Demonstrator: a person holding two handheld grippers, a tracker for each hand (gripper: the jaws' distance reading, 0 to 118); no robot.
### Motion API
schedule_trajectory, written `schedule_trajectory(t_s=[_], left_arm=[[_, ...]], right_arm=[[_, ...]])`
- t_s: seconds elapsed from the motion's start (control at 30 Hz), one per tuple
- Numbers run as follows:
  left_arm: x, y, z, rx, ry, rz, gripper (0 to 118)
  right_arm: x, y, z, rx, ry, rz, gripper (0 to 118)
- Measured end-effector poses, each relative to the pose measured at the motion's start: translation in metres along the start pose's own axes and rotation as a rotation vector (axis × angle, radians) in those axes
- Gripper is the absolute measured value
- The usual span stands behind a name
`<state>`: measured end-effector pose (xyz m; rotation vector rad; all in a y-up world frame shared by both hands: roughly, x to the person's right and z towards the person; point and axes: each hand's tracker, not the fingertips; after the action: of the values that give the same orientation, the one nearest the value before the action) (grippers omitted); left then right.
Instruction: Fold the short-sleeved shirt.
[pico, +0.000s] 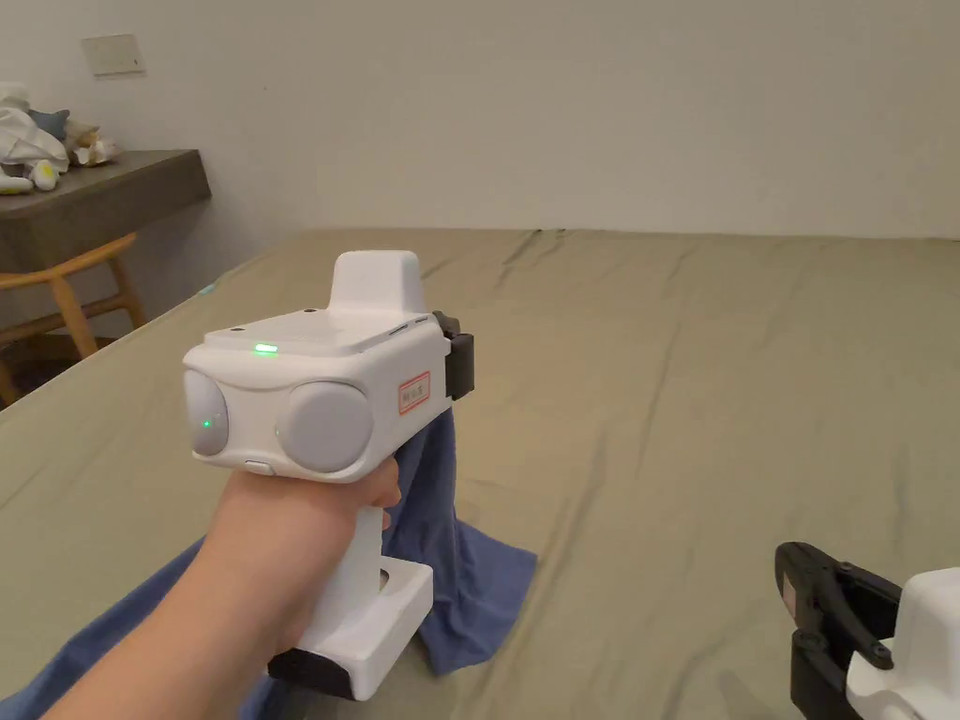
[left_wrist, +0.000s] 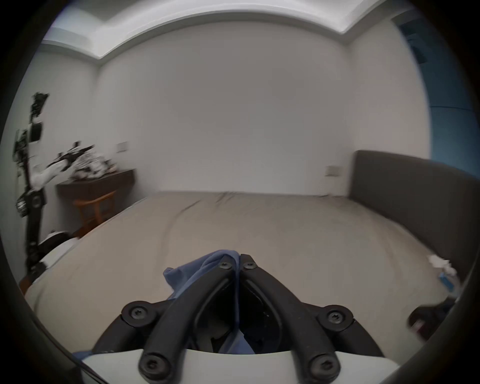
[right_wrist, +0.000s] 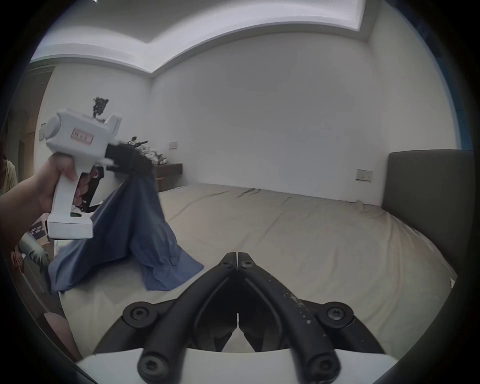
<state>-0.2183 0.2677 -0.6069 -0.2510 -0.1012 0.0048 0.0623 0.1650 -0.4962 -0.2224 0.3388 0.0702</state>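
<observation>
The wide bed with its creased olive-beige sheet takes up most of the room, and the blue short-sleeved cotton shirt hangs over its near left side — one bunched part lifted, the rest trailing down onto the sheet and off toward the edge. The white pistol-grip left gripper is held up above the bed, its black jaws pressed together on a fold of the blue fabric. The bare left hand wraps the handle, forearm rising from the lower left, the tool level and pointing toward the far wall. The right gripper sits low at the near right, jaws pressed together on nothing, well apart from the cloth.

The risk, as I judge it: only one small pinch carries the shirt, so the fabric may slip out — or the garment may twist and land crumpled, since the hanging part is gathered, not spread. The near portion by the edge could also slide off the bed.
</observation>
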Motion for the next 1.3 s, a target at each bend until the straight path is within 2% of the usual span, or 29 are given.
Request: schedule_trajectory(t_s=[0.1, 0.27, 0.4, 0.6, 0.8, 0.83, 0.87, 0.9, 0.93, 0.97, 1.03, 1.2, 1.27, 1.3], left_arm=[[0.080, 0.015, -0.008, 0.017, -0.155, -0.011, 0], [0.224, 0.015, -0.020, -0.001, -0.406, -0.077, 0], [0.326, -0.011, -0.033, -0.108, -0.574, -0.111, 0], [0.431, -0.099, -0.067, -0.364, -0.641, -0.182, 0], [0.460, -0.174, -0.076, -0.484, -0.614, -0.249, 0], [0.460, -0.180, -0.076, -0.484, -0.618, -0.258, 3], [0.458, -0.184, -0.075, -0.485, -0.622, -0.272, 28], [0.454, -0.187, -0.074, -0.481, -0.621, -0.268, 70], [0.449, -0.188, -0.073, -0.474, -0.619, -0.258, 107], [0.442, -0.188, -0.072, -0.466, -0.613, -0.242, 118], [0.414, -0.173, -0.059, -0.352, -0.588, -0.170, 100], [0.310, -0.135, -0.004, -0.150, -0.477, -0.127, 98], [0.256, -0.126, 0.026, -0.059, -0.389, -0.130, 82], [0.230, -0.124, 0.043, -0.012, -0.330, -0.134, 64]], right_arm=[[0.029, 0.000, 0.044, 0.018, -0.076, -0.019, 1], [0.085, -0.005, 0.115, 0.029, -0.254, -0.003, 1], [0.129, -0.013, 0.165, 0.031, -0.392, -0.043, 1], [0.170, -0.029, 0.212, 0.009, -0.506, -0.088, 1], [0.184, -0.044, 0.225, -0.016, -0.546, -0.099, 1], [0.185, -0.046, 0.225, -0.018, -0.548, -0.103, 1], [0.186, -0.048, 0.224, -0.021, -0.547, -0.110, 1], [0.186, -0.049, 0.222, -0.024, -0.545, -0.117, 1], [0.186, -0.050, 0.220, -0.026, -0.542, -0.121, 1], [0.185, -0.050, 0.217, -0.026, -0.538, -0.125, 1], [0.180, -0.049, 0.211, -0.019, -0.524, -0.120, 1], [0.167, -0.045, 0.182, -0.006, -0.468, -0.101, 1], [0.159, -0.043, 0.169, -0.009, -0.433, -0.091, 1], [0.153, -0.042, 0.163, -0.009, -0.416, -0.077, 1]])
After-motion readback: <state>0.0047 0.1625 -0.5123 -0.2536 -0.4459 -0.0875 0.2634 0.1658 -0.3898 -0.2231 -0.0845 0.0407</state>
